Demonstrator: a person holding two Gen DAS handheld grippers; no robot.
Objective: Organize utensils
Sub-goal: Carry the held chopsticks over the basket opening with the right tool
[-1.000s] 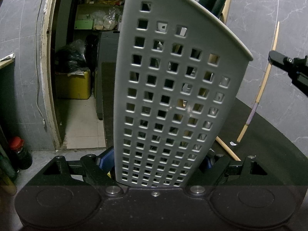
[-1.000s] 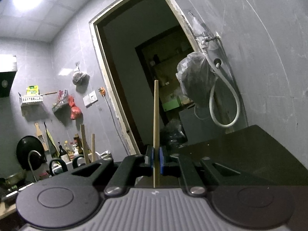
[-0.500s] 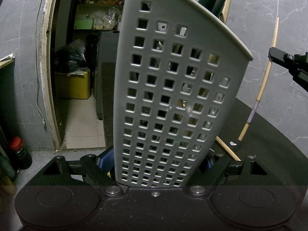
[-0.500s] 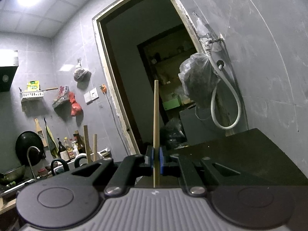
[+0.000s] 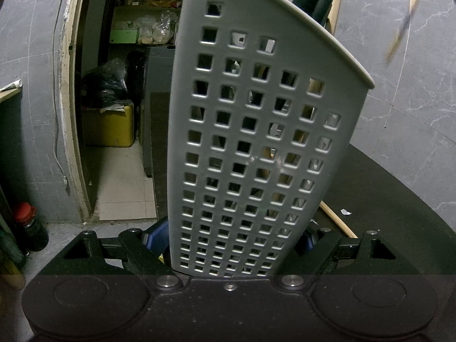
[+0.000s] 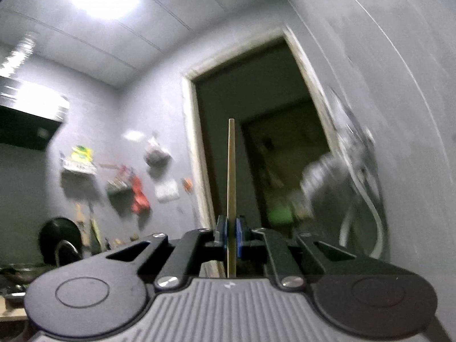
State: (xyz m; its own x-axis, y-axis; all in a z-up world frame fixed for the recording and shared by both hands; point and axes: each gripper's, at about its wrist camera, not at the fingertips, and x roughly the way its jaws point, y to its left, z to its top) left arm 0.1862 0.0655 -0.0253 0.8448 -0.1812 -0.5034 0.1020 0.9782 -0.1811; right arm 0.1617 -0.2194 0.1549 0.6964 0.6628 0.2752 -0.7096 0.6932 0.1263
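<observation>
A grey perforated utensil holder [image 5: 256, 131] fills the left wrist view, standing upright and slightly tilted. My left gripper [image 5: 232, 245] is shut on its base, blue pads pressing both sides. Wooden and metal utensils show through its holes and above its rim. My right gripper [image 6: 231, 232] is shut on a single wooden chopstick [image 6: 230, 176] that stands upright between its blue pads. The same chopstick [image 5: 404, 25] appears blurred at the top right of the left wrist view, above and right of the holder's rim. Another chopstick [image 5: 336, 219] lies on the dark tabletop behind the holder.
The dark tabletop [image 5: 384, 199] runs to a grey tiled wall [image 5: 413, 99] on the right. A doorway [image 5: 119, 114] to a storeroom opens at the left. A red-capped bottle [image 5: 28, 225] stands low at the left. A hose and bag [image 6: 350, 199] hang on the wall.
My right gripper has risen with the chopstick and tilted upward; in the left wrist view the chopstick moved from mid-right to the top right corner. The left gripper and holder stayed still.
</observation>
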